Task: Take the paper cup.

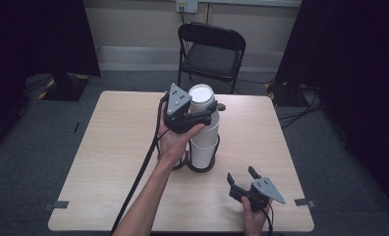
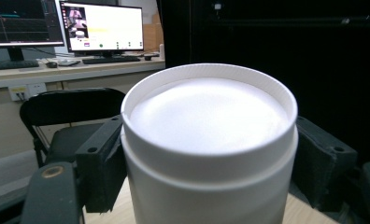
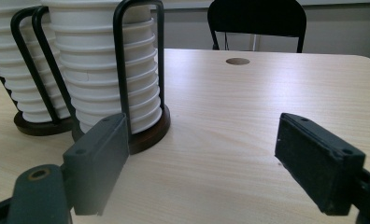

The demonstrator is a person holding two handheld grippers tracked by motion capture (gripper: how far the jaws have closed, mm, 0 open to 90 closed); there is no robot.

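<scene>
My left tool [image 1: 198, 118] is clamped on the top white cup [image 1: 202, 101] of the nested stack [image 1: 203, 142] that stands in a black wire holder [image 1: 202, 164] near the middle of the tabletop [image 1: 109, 147]. In the left gripper view the cup [image 2: 209, 140] sits between both pads, and its lower part is cut off by the frame edge. My hand [image 1: 175, 140] hides much of a second stack behind it; the right gripper view shows that second stack [image 3: 19, 79] just beside the first [image 3: 106, 70], both tops cut off. My right tool [image 1: 242, 181] rests low near the tabletop's near right corner, jaws wide apart with nothing between them.
</scene>
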